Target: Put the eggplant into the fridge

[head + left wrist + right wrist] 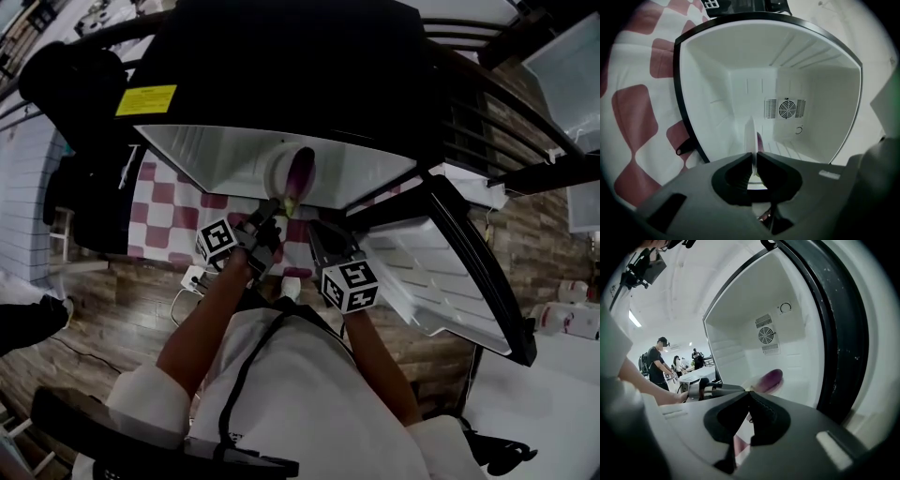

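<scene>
The left gripper (pixel 754 157) is clamping the thin rim of a white plate (pixel 751 136), which is showing edge-on between its jaws. The eggplant (pixel 760 140) is resting on that plate (glossy purple, going pale toward the stem end), and the plate is sitting at the mouth of the open white fridge (pixel 717 84). The right gripper (pixel 749 392) is hovering close by, nearer the person, jaws pressed together on nothing. A red-and-white checked cloth (pixel 633 117) is showing beside the fridge.
</scene>
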`<state>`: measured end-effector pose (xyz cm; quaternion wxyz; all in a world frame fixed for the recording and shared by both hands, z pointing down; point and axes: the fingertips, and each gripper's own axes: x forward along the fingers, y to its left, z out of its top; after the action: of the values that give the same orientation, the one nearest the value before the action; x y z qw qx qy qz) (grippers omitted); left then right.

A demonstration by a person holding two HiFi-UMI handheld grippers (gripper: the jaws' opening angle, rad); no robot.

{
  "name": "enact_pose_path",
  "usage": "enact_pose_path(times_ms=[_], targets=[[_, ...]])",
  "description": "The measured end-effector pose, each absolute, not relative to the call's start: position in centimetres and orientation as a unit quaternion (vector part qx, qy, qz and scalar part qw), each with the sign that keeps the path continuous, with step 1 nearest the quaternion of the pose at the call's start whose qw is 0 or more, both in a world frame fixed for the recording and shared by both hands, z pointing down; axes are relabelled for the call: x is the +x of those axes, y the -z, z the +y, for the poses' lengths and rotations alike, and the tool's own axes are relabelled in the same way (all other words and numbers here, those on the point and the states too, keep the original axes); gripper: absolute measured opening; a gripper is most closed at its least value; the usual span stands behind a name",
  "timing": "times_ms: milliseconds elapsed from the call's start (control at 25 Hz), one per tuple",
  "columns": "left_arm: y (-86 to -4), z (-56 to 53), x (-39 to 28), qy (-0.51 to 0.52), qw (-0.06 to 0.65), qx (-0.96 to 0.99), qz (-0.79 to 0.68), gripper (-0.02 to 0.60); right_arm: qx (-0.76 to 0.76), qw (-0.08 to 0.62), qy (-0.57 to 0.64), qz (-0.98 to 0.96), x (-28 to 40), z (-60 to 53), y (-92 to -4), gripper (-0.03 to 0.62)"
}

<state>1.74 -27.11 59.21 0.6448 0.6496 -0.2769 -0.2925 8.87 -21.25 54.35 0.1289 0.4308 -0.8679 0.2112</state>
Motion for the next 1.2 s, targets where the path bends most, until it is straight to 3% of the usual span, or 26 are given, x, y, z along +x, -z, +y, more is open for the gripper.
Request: enact_pose_path(times_ms=[1200], targets=[[-64.1,-29.3,6.2,0.278,0.659,0.647,-0.264,0.041,0.489,0.142,-0.22,-0.832,9.4,-22.9,-56.6,0.006]])
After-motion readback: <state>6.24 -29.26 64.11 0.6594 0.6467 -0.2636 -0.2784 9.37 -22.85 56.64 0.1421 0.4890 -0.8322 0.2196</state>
